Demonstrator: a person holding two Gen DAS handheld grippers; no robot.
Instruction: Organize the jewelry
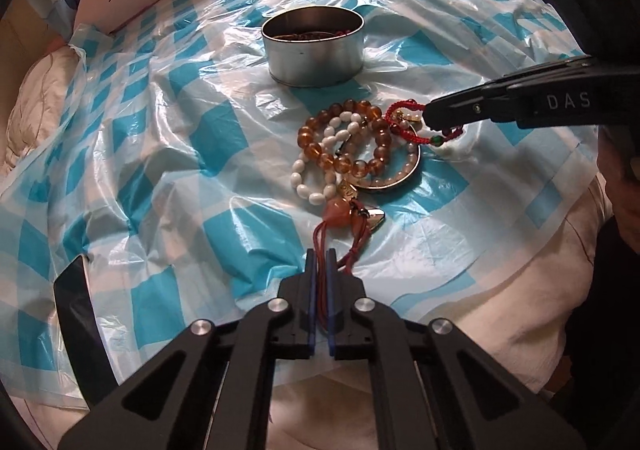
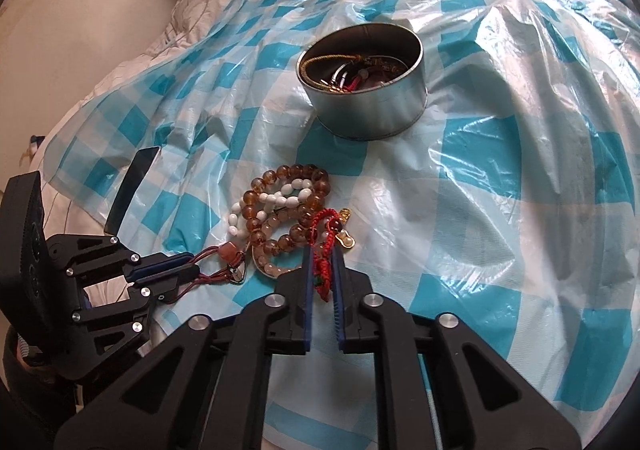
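The left gripper (image 1: 320,256) pinches a thin dark-red cord (image 1: 319,240) and the right gripper (image 2: 323,256), marked "DAS", clamps a braided red cord (image 2: 322,246). Between both lies a heap of glossy amber beads (image 1: 344,163) and oval white beads (image 1: 320,165) on crinkly blue-checked plastic sheet (image 1: 160,121). Beyond them stands a round metal tin (image 1: 314,49).

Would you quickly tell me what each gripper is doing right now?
Left gripper: shut on the dark red cord.
Right gripper: shut on the red braided string.
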